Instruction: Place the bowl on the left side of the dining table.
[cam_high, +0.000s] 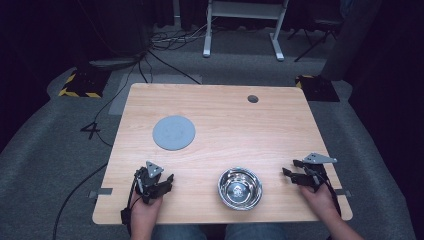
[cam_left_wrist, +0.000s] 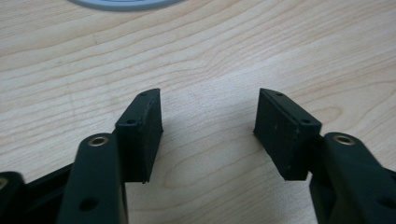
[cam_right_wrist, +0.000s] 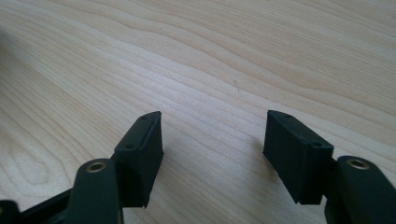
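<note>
An empty steel bowl (cam_high: 248, 194) stands near the front edge of the wooden table (cam_high: 225, 115), right of centre. A flat grey disc (cam_high: 173, 132) lies at the table's middle left, and its near edge (cam_left_wrist: 123, 3) shows at the top of the left gripper view. My left gripper (cam_high: 169, 180) rests low at the front left, to the left of the bowl. Its jaws are open over bare wood (cam_left_wrist: 210, 100). My right gripper (cam_high: 291, 168) sits at the front right, beside the bowl and pointing left. It is open too, with nothing between its pads (cam_right_wrist: 214, 121).
A small dark round hole (cam_high: 253, 98) marks the table's far right. Cables (cam_high: 125, 85) trail over the grey carpet to the left and behind. White desk legs (cam_high: 207, 47) stand farther back.
</note>
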